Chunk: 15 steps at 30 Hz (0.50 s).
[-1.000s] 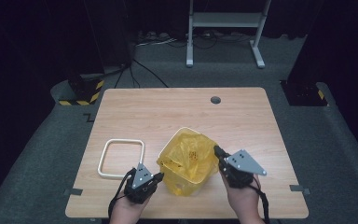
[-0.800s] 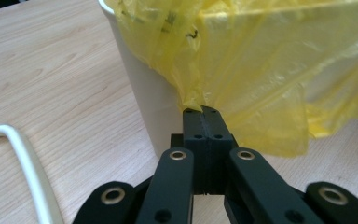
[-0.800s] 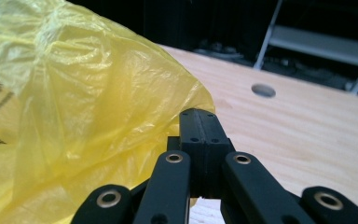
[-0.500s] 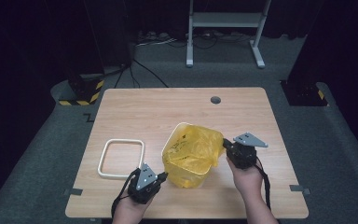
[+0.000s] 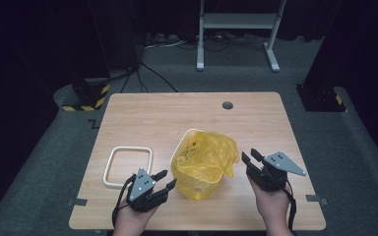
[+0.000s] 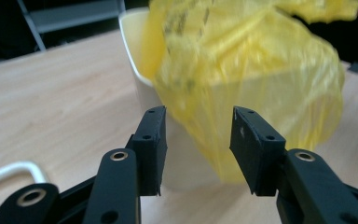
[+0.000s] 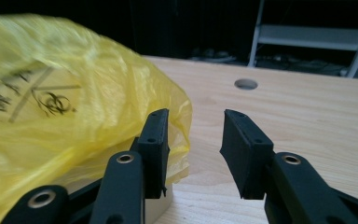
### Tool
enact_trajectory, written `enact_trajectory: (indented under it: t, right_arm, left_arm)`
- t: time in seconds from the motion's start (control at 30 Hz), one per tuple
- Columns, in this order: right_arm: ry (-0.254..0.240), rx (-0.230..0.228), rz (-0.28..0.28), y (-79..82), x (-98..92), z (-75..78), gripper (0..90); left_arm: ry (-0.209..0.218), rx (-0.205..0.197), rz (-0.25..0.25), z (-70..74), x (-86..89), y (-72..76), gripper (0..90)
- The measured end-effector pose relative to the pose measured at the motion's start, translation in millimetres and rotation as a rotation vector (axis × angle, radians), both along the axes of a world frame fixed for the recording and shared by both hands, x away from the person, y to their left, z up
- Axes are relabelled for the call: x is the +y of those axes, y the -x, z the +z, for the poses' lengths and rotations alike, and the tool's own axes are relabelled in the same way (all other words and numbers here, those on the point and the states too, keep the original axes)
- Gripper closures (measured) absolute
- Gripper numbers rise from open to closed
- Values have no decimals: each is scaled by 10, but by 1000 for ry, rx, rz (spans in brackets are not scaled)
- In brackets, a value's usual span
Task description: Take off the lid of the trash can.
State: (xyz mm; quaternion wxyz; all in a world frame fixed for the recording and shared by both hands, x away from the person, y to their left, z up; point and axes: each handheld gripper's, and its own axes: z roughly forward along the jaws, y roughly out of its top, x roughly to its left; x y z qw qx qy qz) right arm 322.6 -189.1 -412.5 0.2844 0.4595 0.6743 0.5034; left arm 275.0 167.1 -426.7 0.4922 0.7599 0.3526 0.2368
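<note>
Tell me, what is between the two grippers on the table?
In the high view, a cream bin lined with a yellow bag stands between the left gripper and the right gripper.

Bag (image 5: 207, 156): thin yellow plastic film, glossy, crinkled, translucent. Bin (image 6: 140, 56): cream plastic, smooth, slight sheen. Surface (image 5: 177, 118): light wood grain, matt. Frame (image 5: 128, 166): white, smooth, looks plastic. Hand-held gripper pads (image 6: 151, 140): black, matt.

Wooden table (image 5: 142, 118): bag-lined bin (image 5: 199, 164), white frame (image 5: 127, 166).
</note>
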Motion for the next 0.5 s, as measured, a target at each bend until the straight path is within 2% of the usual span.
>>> enact_trajectory:
  t: [0.1,0.17,0.23,0.33,0.43,0.5]
  right_arm:
    - [8,29,7,120,-7,-34,666]
    - [-20,83,64,217,56,-128,676]
    - [-33,90,77,227,86,-130,675]
    - [-61,76,110,239,239,-79,650]
    - [-79,70,100,202,368,-34,622]
    - [-82,71,72,162,421,-24,609]
  left_arm:
    - [-8,-27,-10,55,-67,-105,534]
    - [-3,-32,-12,80,-100,-192,535]
    - [-10,-42,-8,103,-138,-242,534]
    - [-17,-66,-15,157,-183,-304,547]
    - [11,-70,-14,200,-178,-322,547]
    - [10,-80,-16,221,-181,-318,539]
